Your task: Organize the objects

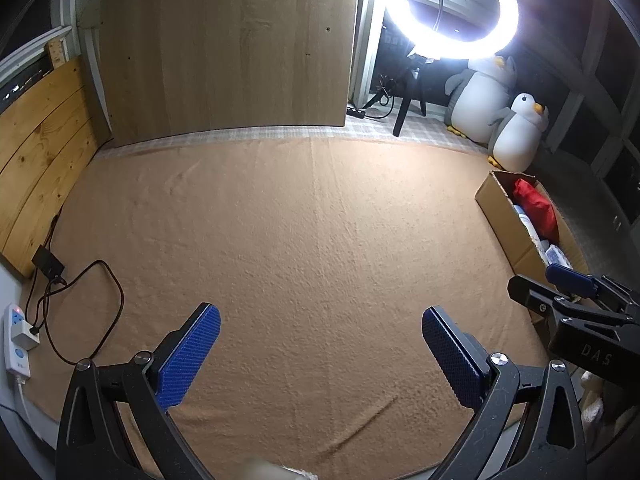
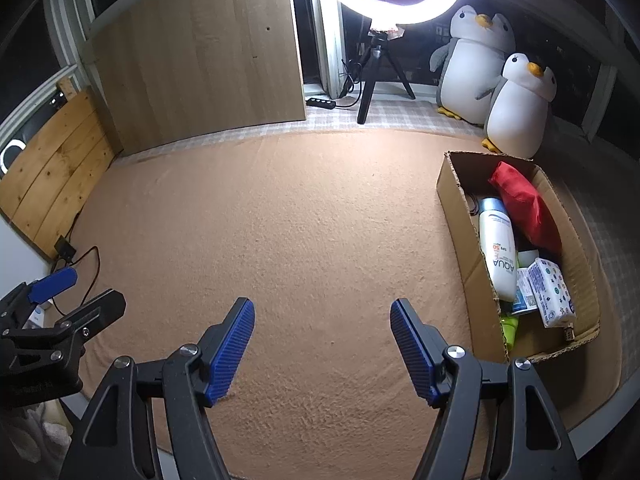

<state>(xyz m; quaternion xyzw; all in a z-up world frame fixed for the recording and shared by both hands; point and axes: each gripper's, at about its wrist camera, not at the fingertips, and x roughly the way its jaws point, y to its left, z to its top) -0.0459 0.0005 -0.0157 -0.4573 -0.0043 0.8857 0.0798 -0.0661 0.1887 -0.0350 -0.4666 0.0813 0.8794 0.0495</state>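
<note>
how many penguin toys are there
2, both at the far right behind the cardboard box: a large penguin against the back, and a small penguin in front of it, to its right, touching it.

The left gripper (image 1: 320,354) points steeply downward, its 2 blue-padded fingers (image 1: 190,356) spread wide with nothing between them. The right gripper (image 2: 322,350) is tilted down the same way, its jaws also standing apart and empty, the ribbed blue pads (image 2: 232,350) facing each other. Both grippers hover side by side, near one another, each visible at the edge of the other's view.
</note>
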